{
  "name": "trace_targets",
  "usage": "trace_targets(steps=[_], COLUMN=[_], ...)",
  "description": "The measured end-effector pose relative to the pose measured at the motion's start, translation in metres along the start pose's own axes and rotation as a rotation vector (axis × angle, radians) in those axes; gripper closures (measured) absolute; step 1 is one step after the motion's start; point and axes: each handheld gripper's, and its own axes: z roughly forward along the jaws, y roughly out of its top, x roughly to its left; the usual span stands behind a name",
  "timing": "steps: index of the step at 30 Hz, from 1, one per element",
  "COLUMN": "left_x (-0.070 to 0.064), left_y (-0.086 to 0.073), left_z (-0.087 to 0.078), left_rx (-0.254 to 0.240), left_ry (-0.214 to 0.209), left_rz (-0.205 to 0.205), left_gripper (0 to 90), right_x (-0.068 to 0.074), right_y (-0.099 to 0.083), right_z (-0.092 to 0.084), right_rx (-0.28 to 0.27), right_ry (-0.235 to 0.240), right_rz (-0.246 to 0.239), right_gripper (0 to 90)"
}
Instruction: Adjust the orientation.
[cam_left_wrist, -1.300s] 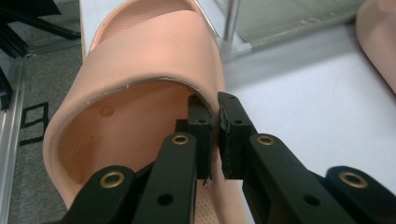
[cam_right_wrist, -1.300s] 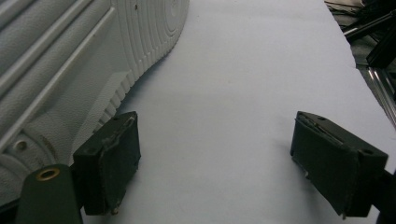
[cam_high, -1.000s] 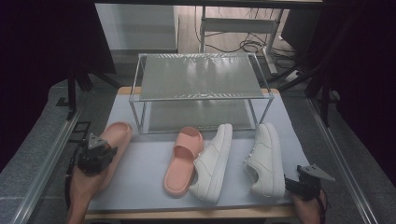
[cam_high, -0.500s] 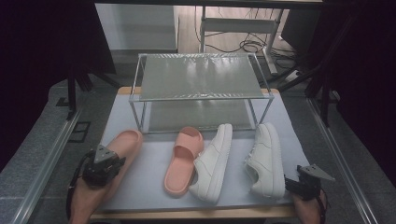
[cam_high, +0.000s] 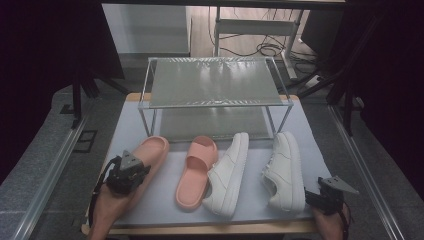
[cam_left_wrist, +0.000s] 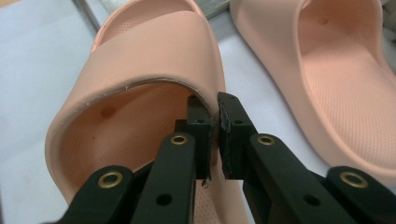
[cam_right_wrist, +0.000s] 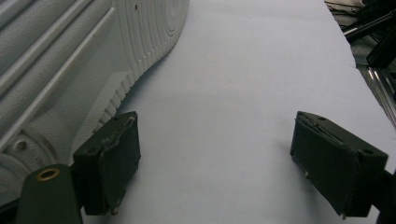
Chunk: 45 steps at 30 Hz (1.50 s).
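Note:
My left gripper (cam_high: 134, 170) (cam_left_wrist: 215, 127) is shut on the strap edge of a pink slide (cam_high: 152, 151) (cam_left_wrist: 140, 60) at the front left of the pale mat. The slide's twin (cam_high: 196, 169) (cam_left_wrist: 336, 70) lies flat just to the right, apart from it. Two white sneakers (cam_high: 227, 172) (cam_high: 285, 170) rest further right, toes toward the rack. My right gripper (cam_high: 316, 198) (cam_right_wrist: 215, 158) stands open at the mat's front right corner, with bare mat between its pads; the right-hand sneaker's sole (cam_right_wrist: 70, 60) is close beside its left pad.
A two-tier metal and glass rack (cam_high: 215, 82) stands at the back of the table, both shelves bare. The mat (cam_high: 165, 200) covers the wooden tabletop. Metal rails run along both sides of the table.
My left gripper has carried the pink slide to the right, closer to the other slide. The right gripper and the other shoes have stayed put.

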Motion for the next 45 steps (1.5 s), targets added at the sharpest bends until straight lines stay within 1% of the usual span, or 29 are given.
trace_targets(steps=[1, 5, 8, 9, 10, 12, 13, 15, 19, 22, 33, 41, 45], left_x=[-0.002, -0.004, -0.006, -0.006, -0.006, -0.007, -0.007, -0.007, -0.007, -0.006, -0.002, 0.002, 0.004], left_y=[0.004, 0.009, 0.014, 0.018, 0.018, 0.021, 0.024, 0.025, 0.033, 0.036, 0.054, 0.062, 0.066], left_z=[0.003, 0.009, 0.015, 0.019, 0.019, 0.024, 0.029, 0.032, 0.042, 0.046, 0.069, 0.087, 0.095], left_rx=[-0.003, -0.01, -0.018, -0.02, -0.02, -0.023, -0.027, -0.026, -0.035, -0.037, -0.064, -0.068, -0.087], left_ry=[-0.007, -0.012, -0.012, -0.011, -0.011, -0.009, -0.01, -0.011, -0.013, -0.014, -0.004, 0.007, 0.018], left_rz=[0.005, 0.009, 0.002, 0.0, 0.0, -0.011, -0.022, -0.023, -0.034, -0.035, -0.078, -0.102, -0.123], left_gripper=[84.2, 84.2, 84.2, 84.2, 84.2, 84.2, 84.2, 84.2, 84.2, 84.2, 84.2, 84.2, 84.1], right_x=[0.0, 0.0, 0.0, 0.0, 0.0, 0.0, 0.0, 0.0, 0.0, 0.0, 0.0, 0.0, -0.001], right_y=[0.0, 0.0, 0.0, 0.0, 0.0, 0.0, 0.0, 0.0, 0.0, 0.0, 0.0, 0.0, 0.0], right_z=[0.0, 0.0, 0.0, 0.0, 0.0, 0.0, 0.0, 0.0, 0.0, 0.0, 0.0, 0.0, 0.0], right_rx=[0.0, 0.0, 0.0, 0.0, 0.0, 0.0, 0.0, 0.0, 0.0, 0.0, 0.0, 0.0, 0.0], right_ry=[0.0, 0.0, 0.0, 0.0, 0.0, 0.001, 0.001, 0.001, 0.001, 0.001, 0.002, 0.003, 0.003], right_rz=[0.0, 0.0, 0.0, 0.0, 0.0, -0.001, 0.0, -0.001, -0.002, -0.003, -0.003, -0.002, -0.002], right_gripper=[15.5, 15.5, 15.5, 15.5, 15.5, 15.5, 15.5, 15.5, 15.5, 15.5, 15.5, 15.5, 15.5])
